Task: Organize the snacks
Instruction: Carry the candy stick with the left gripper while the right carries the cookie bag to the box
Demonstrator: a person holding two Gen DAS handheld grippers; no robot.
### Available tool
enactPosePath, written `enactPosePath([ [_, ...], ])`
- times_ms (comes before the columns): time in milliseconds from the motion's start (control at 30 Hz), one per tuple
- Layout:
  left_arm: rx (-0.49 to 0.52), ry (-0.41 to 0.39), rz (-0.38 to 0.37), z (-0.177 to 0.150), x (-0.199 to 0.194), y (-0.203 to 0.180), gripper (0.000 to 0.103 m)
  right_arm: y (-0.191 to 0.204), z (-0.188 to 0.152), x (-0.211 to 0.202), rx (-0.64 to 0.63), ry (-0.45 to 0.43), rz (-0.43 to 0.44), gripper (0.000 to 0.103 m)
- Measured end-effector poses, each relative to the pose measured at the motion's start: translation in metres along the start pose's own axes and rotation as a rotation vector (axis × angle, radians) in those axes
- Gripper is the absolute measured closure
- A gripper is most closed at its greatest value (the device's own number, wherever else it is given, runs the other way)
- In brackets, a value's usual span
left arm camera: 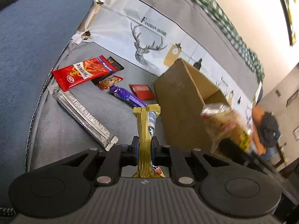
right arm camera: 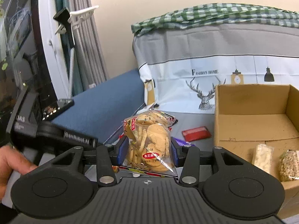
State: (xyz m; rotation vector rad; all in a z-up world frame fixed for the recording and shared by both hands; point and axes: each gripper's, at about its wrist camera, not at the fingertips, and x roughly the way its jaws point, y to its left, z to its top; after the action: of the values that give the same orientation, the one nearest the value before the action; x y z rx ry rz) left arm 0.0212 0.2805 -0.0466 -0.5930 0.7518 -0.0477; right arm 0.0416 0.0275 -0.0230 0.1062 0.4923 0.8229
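Left tool (left arm camera: 145, 145) pinches gold bar (left arm camera: 146, 123); right tool (right arm camera: 147, 149) grips cracker bag (right arm camera: 149, 141) (box (right arm camera: 233, 145) interior seen only there).

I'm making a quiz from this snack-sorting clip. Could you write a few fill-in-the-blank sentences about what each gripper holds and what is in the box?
1. The left gripper is shut on a long ____-coloured wrapped snack bar.
2. The right gripper is shut on a clear bag of round ____.
3. The open brown cardboard box already holds ____ wrapped snacks.
4. The flat red packet lies ____ the box.

Missing words: gold; biscuits; two; outside
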Motion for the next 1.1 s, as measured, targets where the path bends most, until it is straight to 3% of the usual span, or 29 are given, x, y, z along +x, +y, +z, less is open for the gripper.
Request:
enactPosePath([
  [300,-0.024,-0.039,0.038,0.004,0.003,-0.013,0.09,-0.019,0.01,-0.011,0.03,-0.06,-0.038,0.055],
  [733,0.007,-0.148,-0.031,0.031,-0.007,-0.084,0.09,-0.05,0.025,-0.028,0.098,-0.158,-0.09,0.055],
  [1100,0.081,-0.169,-0.07,0.057,-0.001,-0.154,0.09,-0.104,0.039,-0.056,0.188,-0.306,-0.256,0.055],
])
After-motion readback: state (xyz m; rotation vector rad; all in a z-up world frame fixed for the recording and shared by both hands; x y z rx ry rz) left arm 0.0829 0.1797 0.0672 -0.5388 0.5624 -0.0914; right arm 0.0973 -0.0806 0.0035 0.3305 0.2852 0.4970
